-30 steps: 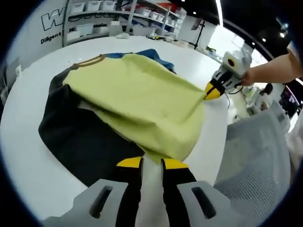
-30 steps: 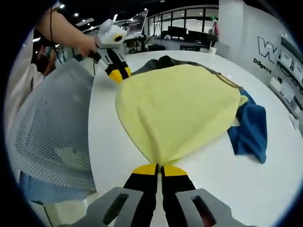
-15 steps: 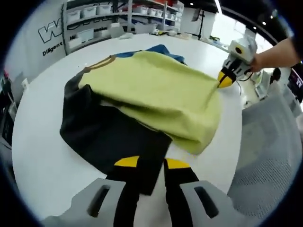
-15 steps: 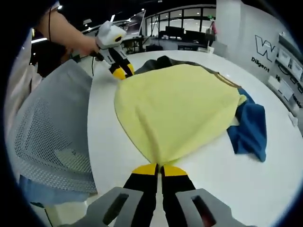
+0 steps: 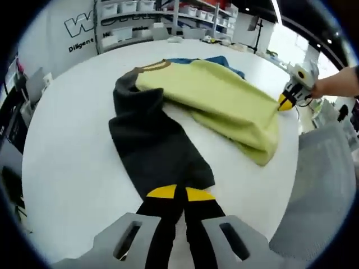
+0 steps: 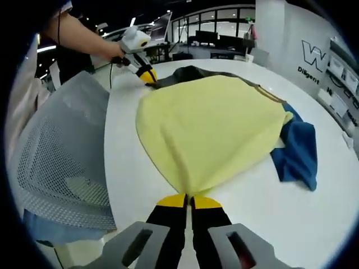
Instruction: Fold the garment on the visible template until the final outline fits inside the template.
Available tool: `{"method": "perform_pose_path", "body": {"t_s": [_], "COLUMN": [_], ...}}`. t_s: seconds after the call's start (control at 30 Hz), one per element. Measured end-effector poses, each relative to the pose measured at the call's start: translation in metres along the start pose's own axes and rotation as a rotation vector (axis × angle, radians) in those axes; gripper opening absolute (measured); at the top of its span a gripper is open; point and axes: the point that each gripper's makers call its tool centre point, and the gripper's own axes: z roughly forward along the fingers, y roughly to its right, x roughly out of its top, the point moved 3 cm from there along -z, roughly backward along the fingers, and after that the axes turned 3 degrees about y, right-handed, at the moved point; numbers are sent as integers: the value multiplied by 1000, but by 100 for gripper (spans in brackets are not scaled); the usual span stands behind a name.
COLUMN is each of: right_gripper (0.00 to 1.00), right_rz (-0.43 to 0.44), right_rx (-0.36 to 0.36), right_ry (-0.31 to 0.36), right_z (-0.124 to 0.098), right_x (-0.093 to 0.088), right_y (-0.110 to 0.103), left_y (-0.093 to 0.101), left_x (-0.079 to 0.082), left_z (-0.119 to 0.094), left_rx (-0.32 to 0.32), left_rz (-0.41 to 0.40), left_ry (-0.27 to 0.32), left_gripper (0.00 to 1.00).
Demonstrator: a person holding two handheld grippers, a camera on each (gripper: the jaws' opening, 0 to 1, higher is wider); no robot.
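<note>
Both claws pinching soft garment (image 6: pixel 213 129): yellow panel, dark sleeve.

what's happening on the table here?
A person is folding a garment on a round white table with two handheld grippers. The right gripper is shut on the yellow-green panel's corner. The left gripper is shut on the dark sleeve. A blue part pokes out beyond the yellow.
</note>
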Motion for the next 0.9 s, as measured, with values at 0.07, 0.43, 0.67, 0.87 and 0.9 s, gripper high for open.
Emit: {"method": "perform_pose_path", "body": {"t_s": [0.07, 0.43, 0.67, 0.87, 0.9], "right_gripper": [0, 0, 0, 0, 0], "right_rz": [1, 13, 16, 20, 20], "right_rx": [2, 30, 50, 64, 67], "right_ry": [-1, -5, 2, 5, 7], "right_z": [0, 6, 11, 11, 11], "right_x": [0, 1, 5, 5, 5], "right_y": [0, -4, -8, -8, -8], "left_y": [-15, -69, -101, -121, -123], "left_x": [-7, -30, -36, -39, -39], "left_z": [-7, -33, -42, -45, -46], "left_rx": [11, 44, 96, 127, 132], "left_rz": [-16, -99, -129, -141, -141], "left_ry": [-10, -71, -93, -113, -117], "left_gripper": [3, 3, 3, 3, 3]}}
